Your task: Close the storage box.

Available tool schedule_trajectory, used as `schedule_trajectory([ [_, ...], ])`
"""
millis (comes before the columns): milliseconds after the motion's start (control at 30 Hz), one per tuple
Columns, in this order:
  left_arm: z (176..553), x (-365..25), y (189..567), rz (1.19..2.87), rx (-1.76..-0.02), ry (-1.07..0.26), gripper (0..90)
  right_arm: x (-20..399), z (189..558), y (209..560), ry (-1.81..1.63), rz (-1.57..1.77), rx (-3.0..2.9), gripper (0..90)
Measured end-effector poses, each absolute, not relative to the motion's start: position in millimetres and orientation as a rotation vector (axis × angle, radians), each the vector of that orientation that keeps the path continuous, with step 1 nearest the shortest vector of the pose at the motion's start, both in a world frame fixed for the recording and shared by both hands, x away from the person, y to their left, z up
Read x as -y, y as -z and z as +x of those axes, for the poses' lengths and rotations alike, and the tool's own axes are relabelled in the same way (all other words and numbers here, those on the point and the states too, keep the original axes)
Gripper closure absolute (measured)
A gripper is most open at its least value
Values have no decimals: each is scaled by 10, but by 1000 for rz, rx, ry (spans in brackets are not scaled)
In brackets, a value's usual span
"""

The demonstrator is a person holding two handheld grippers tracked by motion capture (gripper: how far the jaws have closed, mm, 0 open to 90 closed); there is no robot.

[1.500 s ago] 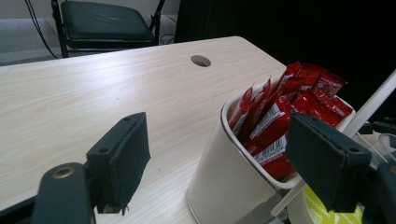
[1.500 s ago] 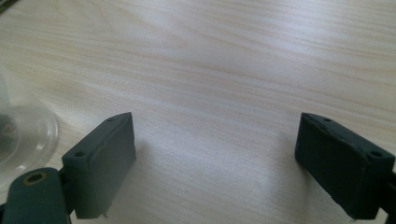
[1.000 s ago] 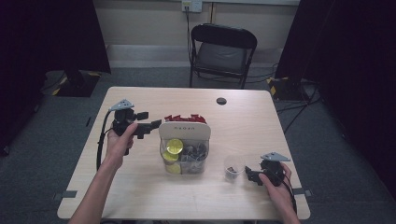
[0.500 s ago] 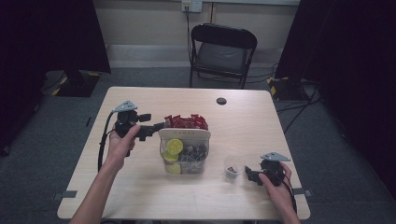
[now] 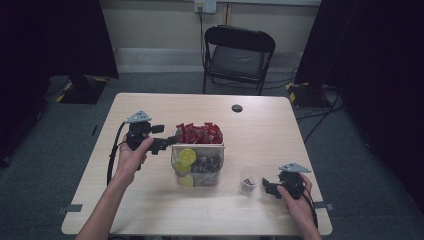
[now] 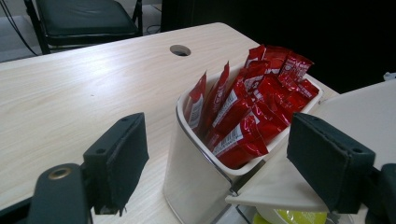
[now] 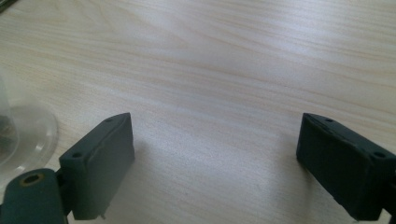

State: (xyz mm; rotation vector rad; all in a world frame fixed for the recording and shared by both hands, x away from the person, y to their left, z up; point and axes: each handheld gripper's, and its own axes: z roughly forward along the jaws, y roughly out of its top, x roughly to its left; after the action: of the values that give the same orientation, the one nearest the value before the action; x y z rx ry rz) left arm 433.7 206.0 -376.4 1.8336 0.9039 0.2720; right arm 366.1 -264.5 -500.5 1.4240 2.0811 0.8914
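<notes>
A clear divided bin [image 5: 176,159] stands mid-table. Its back compartment holds red sauce packets [image 5: 200,133]; the front ones hold lime slices [image 5: 186,157] and dark pieces [image 5: 208,162]. My left gripper [image 5: 172,141] hovers at the bin's back-left corner, open. In the left gripper view its jaws stand wide on either side of that corner of the bin [image 6: 196,172], the red packets [image 6: 243,121] just beyond them, no pad touching. My right gripper [image 5: 265,188] rests near the front right, open over bare table [image 7: 215,158]. Just left of it is a small clear cup [image 5: 248,178] [image 7: 25,135] with dark contents.
A round cable hole [image 5: 237,108] [image 6: 180,50] sits near the table's far edge. A black folding chair [image 5: 240,50] stands behind the table. Bare wood [image 5: 140,200] lies to the left of the bin and in front of it.
My left gripper has edged right, bringing its jaws up to the bin's back-left corner. The right gripper and the cup have stayed put.
</notes>
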Motion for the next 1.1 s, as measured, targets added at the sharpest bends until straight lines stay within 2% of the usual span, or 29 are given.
schedule_trajectory([
  [1100,4340,-1955,3879,1902,-880,-225,188,2642,3651,5005,-892,1427,-2078,107],
])
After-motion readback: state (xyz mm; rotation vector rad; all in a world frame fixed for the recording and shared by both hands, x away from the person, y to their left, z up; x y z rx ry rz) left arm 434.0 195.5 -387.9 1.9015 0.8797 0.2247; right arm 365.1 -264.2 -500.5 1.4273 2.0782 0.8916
